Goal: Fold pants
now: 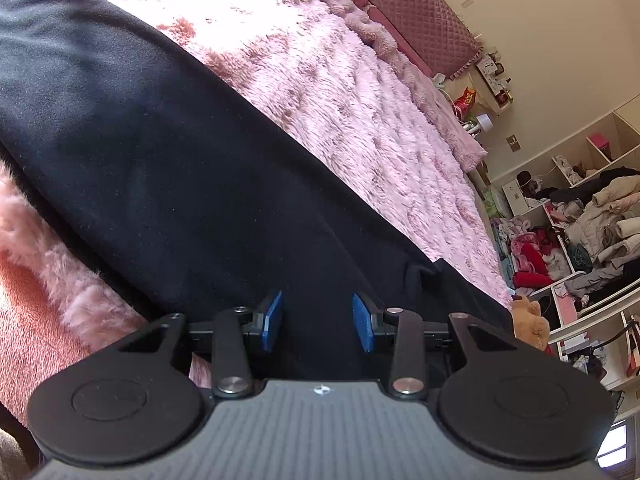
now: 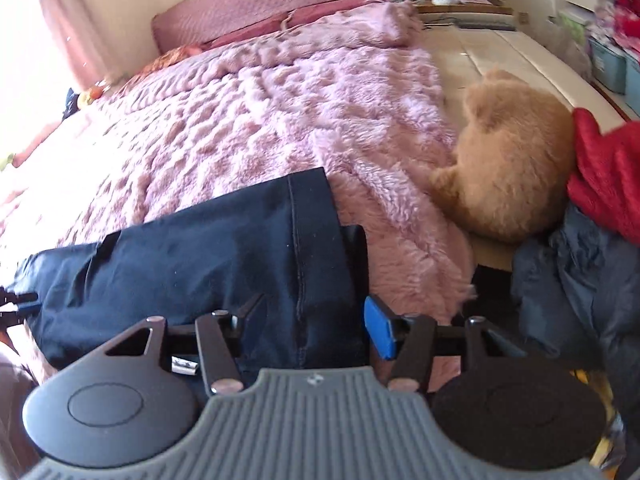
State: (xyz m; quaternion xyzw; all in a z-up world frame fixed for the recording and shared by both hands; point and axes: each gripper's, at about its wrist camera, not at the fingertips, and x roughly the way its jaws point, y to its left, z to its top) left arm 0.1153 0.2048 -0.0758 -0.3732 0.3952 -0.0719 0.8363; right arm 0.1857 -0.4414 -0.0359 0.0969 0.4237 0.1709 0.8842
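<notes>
Plainly, the pants (image 2: 192, 276) hem ends near the blanket (image 2: 280, 120) edge; right gripper (image 2: 316, 320) gapes, one pad hidden; left gripper (image 1: 318, 320) parted.

Pants (image 1: 168, 168) lie flat on the blanket (image 1: 340, 92), which covers the bed. Left gripper (image 1: 318, 322) sits over the pants, cloth between its fingers. Right gripper (image 2: 316, 328) sits at the pants' (image 2: 200, 264) hem end, near the blanket's (image 2: 256, 120) edge. Plush toy (image 2: 508, 168) lies right of the blanket; heaped clothes (image 2: 600, 240) right of the toy. Headboard (image 2: 272, 4) stands behind the blanket. Shelves (image 1: 580, 208) with clothes stand beyond the bed, at right.
</notes>
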